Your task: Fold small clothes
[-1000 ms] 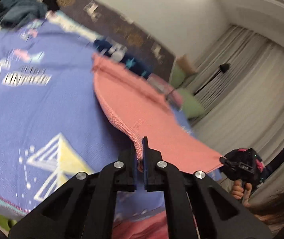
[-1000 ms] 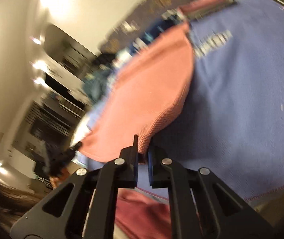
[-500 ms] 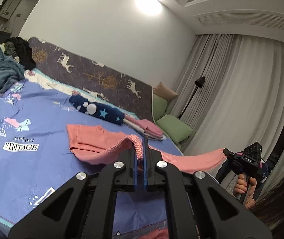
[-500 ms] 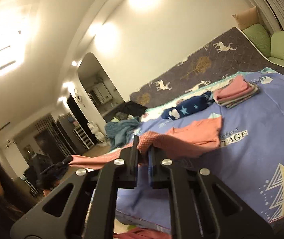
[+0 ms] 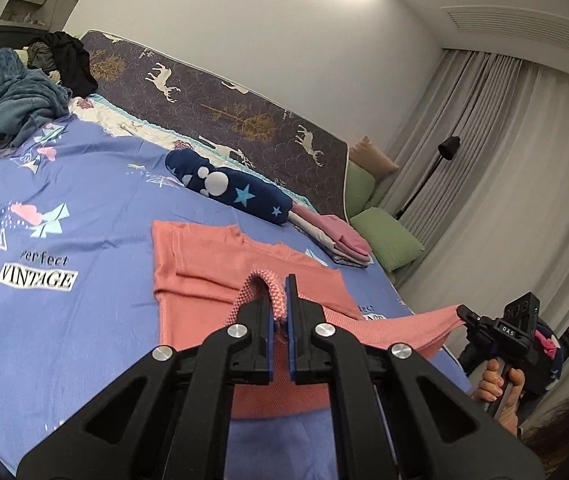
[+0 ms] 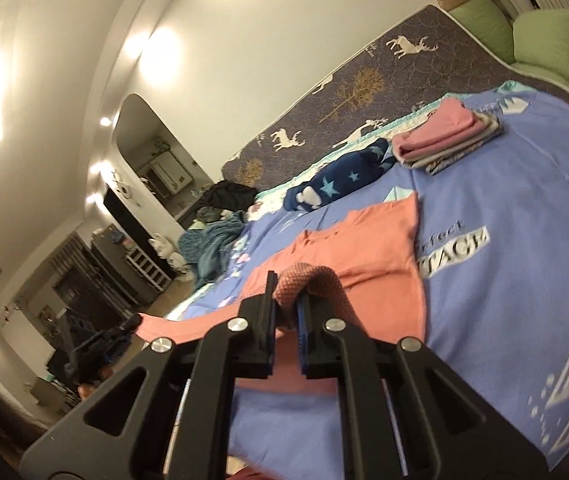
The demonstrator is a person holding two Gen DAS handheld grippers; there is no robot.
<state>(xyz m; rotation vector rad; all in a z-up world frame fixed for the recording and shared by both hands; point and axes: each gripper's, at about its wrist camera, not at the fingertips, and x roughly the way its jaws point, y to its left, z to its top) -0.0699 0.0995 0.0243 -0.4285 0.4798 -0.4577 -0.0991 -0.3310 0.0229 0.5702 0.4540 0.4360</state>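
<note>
While the wide blue printed bedsheet (image 5: 84, 208) fills most of both views, the thing that matters lies on it: a salmon-pink knitted small top (image 5: 220, 264), spread with its neckline toward the dark deer-patterned headboard mat (image 5: 244, 116) and its lower hem lifted off the sheet toward the person. A second ago the top hung slack and swung in the air; now its upper half has settled flat on the sheet, just on the near side of the rolled navy star-print garment (image 5: 232, 192). That suggests the laying-out step is nearly done and the fold proper can begin, probably by carrying the raised hem over toward the neckline.

Beyond the navy roll, toward the green pillows (image 5: 388, 236), sits a stack of folded pink and grey clothes (image 5: 340, 240), so earlier pieces look finished. A heap of teal and black unfolded clothes (image 5: 16, 96) waits at the far end of the headboard mat.

The left gripper (image 5: 280, 300) has its fingers pinched narrow on one hem corner of the top. The right gripper (image 6: 286, 300) likewise clamps the other corner, fabric bunched between its fingers. Uneven tension could skew the hem.
</note>
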